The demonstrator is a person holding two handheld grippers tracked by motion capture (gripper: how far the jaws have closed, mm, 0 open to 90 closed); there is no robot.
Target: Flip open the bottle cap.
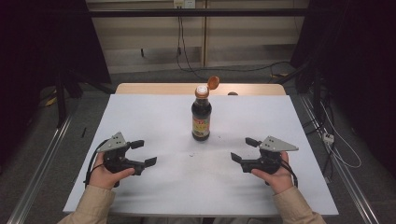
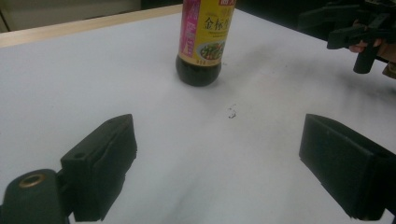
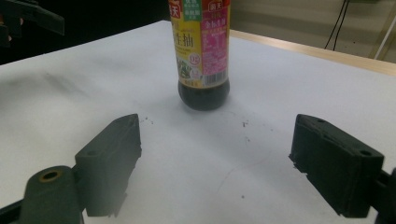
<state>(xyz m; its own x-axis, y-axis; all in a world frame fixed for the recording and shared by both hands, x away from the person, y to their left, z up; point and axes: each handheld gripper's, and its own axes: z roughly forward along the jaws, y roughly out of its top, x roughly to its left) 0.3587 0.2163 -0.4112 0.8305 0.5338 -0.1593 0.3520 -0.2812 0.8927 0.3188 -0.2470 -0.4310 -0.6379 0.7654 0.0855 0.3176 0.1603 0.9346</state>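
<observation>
Bottle: dark glass soy-sauce bottle (image 1: 201, 117) stood mid-table, orange flip cap apparently open.
Grippers: your left gripper (image 1: 141, 153) and right gripper (image 1: 245, 149) were apart, empty.
Tip: you needed a steady body grip first.

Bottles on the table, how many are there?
1. The dark sauce bottle stands upright near the table's middle, toward the far edge, its orange flip cap open. Nothing on the table could hide another.

Dim room; grey floor (image 1: 140, 77), pale wall panels (image 1: 154, 32), dangling cables (image 1: 180, 42).
</observation>
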